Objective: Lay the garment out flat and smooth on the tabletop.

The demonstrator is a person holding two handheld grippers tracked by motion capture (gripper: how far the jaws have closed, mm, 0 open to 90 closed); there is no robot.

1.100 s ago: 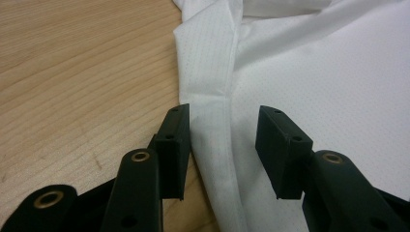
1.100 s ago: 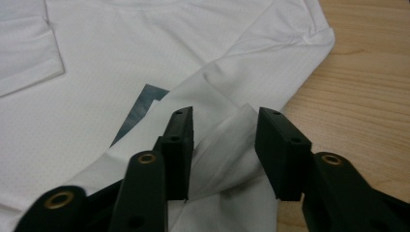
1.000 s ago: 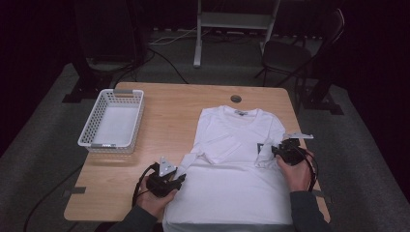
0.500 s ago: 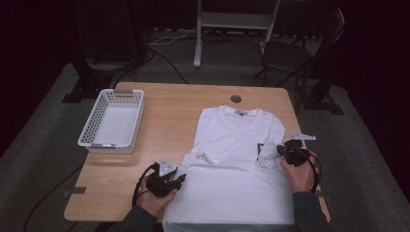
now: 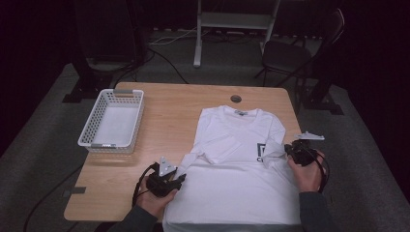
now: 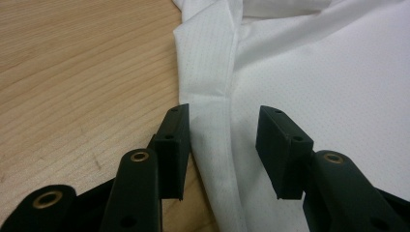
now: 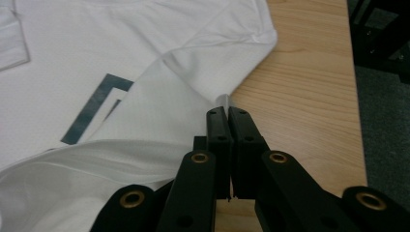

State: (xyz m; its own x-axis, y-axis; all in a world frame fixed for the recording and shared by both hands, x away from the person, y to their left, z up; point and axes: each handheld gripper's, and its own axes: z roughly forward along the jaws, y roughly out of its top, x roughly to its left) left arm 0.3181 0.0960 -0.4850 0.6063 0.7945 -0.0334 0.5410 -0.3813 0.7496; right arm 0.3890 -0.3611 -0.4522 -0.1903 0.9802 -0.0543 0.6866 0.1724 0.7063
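A white T-shirt (image 5: pixel 232 183) with a dark chest print lies flat on the wooden table (image 5: pixel 174 111), its left sleeve folded in over the chest. My right gripper (image 5: pixel 288 149) (image 7: pixel 227 121) is at the shirt's right side, shut on the edge of the right sleeve (image 7: pixel 159 101), which is pulled in across the print. My left gripper (image 5: pixel 180 178) (image 6: pixel 225 145) rests at the shirt's left edge. Its jaws stand open, with the folded side seam (image 6: pixel 212 111) between them, and the pads are not pressing on it.
A white plastic basket (image 5: pixel 91 126) sits empty at the table's left. A round cable hole (image 5: pixel 236 98) lies near the far edge, above the collar. Beyond the table stand a dark chair (image 5: pixel 290 53) and a metal stand (image 5: pixel 198 34). Bare wood lies between the basket and the shirt.
My right hand has shifted slightly toward the table's right edge, the sleeve edge with it. The left hand and its gripper have kept still.
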